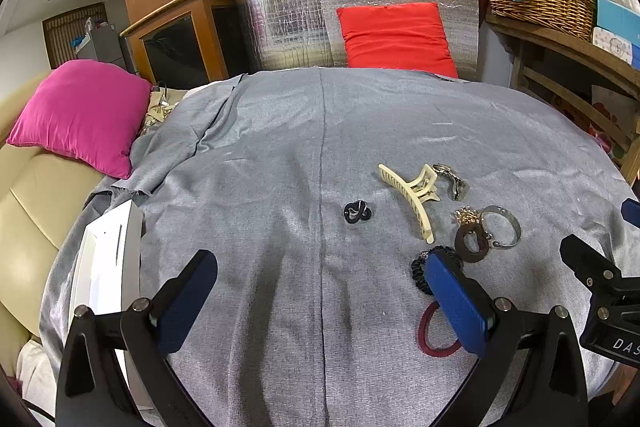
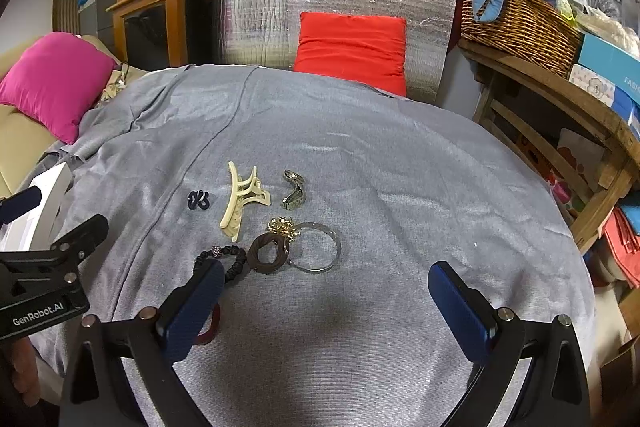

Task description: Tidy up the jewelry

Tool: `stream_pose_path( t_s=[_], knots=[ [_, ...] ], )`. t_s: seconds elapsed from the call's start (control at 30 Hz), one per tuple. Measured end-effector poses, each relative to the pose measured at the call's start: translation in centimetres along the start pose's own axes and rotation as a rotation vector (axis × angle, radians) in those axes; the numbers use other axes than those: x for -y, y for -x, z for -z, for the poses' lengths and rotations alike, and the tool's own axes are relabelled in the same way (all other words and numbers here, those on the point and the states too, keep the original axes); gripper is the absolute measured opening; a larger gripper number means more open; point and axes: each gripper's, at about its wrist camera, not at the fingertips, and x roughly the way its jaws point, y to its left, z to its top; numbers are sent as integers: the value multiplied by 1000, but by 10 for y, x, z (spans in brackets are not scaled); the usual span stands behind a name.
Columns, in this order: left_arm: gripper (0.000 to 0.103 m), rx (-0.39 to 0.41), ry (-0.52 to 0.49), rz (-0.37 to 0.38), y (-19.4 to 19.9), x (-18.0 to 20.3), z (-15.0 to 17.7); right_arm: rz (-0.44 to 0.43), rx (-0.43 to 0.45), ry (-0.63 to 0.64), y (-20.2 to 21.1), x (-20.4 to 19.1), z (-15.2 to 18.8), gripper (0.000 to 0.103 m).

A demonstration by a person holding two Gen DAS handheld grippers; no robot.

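A small spread of jewelry and hair accessories is laid out on the table (image 1: 248,155), which is covered by a grey cloth (image 2: 400,163). In the left wrist view the group is seen at about 3 o'clock from the middle of the table. A cream hair claw (image 1: 414,195) is placed at the group's 10 o'clock, with a metal watch (image 1: 450,179) just beside it at 2 o'clock. A small dark knotted clip (image 1: 357,211) is set apart at 9 o'clock. A gold brooch (image 2: 283,227) is seen touching a brown hair tie (image 2: 269,254), and a silver bangle (image 2: 320,247) is found at the tie's 3 o'clock, overlapping its edge. A black scrunchie (image 2: 224,259) and a red hair tie (image 1: 434,331) are located at the group's 6 o'clock, both partly hidden by blue pads.

The left hand-held gripper (image 1: 320,299) is held above the cloth with its jaws spread wide and nothing between them. The right hand-held gripper (image 2: 326,307) is likewise held wide apart and unloaded.

A white box (image 1: 104,259) is seen at the table's 9 o'clock edge. Beyond the table, a red cushion (image 1: 396,37) is propped against a silver foil panel (image 1: 288,7); a pink cushion (image 1: 84,111) and a wicker basket (image 2: 516,23) are seen at 10 and 2 o'clock.
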Motion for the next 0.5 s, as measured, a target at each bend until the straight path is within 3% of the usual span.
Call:
stream_pose_path(
  t_s=[0.5],
  knots=[
    [103, -8, -8, 0, -2, 5, 1, -1, -13, -1, -5, 0, 1, 103]
  ],
)
